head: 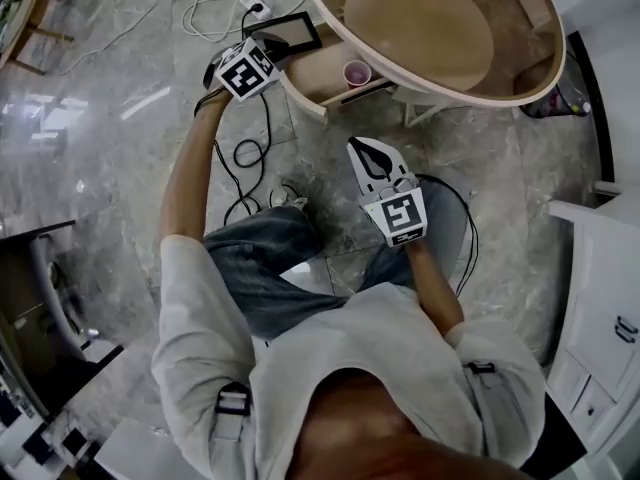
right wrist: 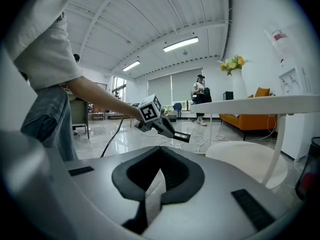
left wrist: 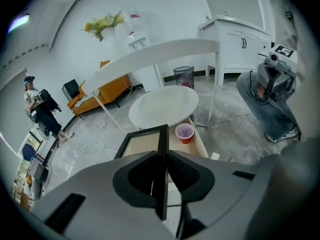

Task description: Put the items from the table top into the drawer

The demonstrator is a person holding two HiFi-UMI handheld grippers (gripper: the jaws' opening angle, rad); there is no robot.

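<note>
A black picture frame (head: 296,34) hangs over the left end of the open wooden drawer (head: 300,96) under the round table (head: 440,28). My left gripper (head: 272,50) is shut on the frame's near edge. In the left gripper view the frame (left wrist: 145,144) stands edge-on between the pads of that gripper (left wrist: 162,156), above the drawer (left wrist: 199,140). A red cup (head: 357,72) stands upright in the drawer, and the left gripper view shows the cup (left wrist: 184,132) too. My right gripper (head: 362,146) hovers shut and empty over the floor in front of the drawer.
Cables and a power strip (head: 250,6) lie on the marble floor to the left. A white cabinet (head: 600,298) stands at the right, a waste bin (left wrist: 184,76) behind the table. The table has a round lower shelf (left wrist: 162,106). A person (left wrist: 42,111) stands far off.
</note>
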